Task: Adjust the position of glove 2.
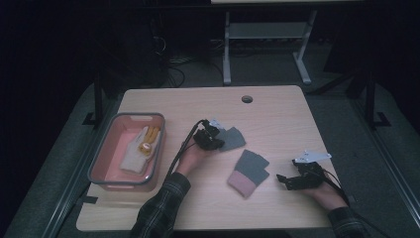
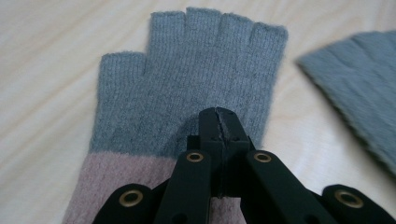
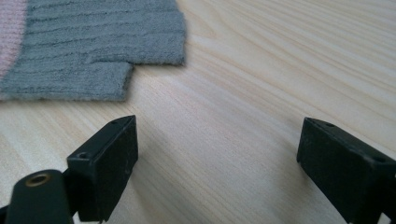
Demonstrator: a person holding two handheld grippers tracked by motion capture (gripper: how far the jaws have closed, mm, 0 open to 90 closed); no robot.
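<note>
Grey glove point(image 2: 187, 74) pinched by left gripper point(image 2: 218, 116) (jaws clamped), pulled off tbl.

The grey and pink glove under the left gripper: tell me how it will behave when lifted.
The glove is soft knit, so it will probably droop from wherever the left gripper pinches it. It looks thin and flat on the table, so likely very light. The fuzzy surface should grip rather than slip, and it will not roll.
</note>
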